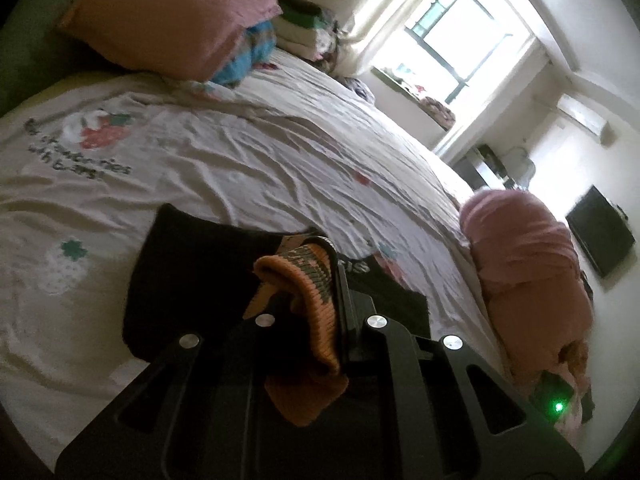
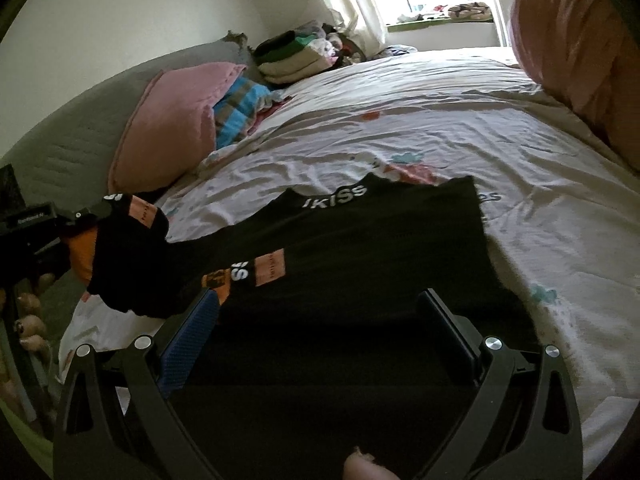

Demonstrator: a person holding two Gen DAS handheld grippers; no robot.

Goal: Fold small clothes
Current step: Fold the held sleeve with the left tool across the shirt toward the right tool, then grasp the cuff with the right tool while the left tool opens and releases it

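Observation:
A small black garment point(image 2: 360, 248) with white "IKISS" lettering and an orange knit band lies on the white printed bed sheet point(image 2: 460, 128). My left gripper point(image 1: 316, 252) is shut on its orange band point(image 1: 308, 304) and black edge, lifting that corner; it shows at the left of the right wrist view point(image 2: 116, 216). The black cloth point(image 1: 188, 276) hangs beneath it. My right gripper point(image 2: 320, 304) is open, low over the garment's near part, with the blue-padded finger point(image 2: 192, 340) at its left edge.
A pink pillow point(image 2: 168, 128) and a striped blue cloth point(image 2: 240, 108) lie at the head of the bed. Folded clothes point(image 2: 292, 56) are stacked behind them. A rolled pink blanket point(image 1: 520, 272) lies along the bed's right edge. A window point(image 1: 460, 28) is beyond.

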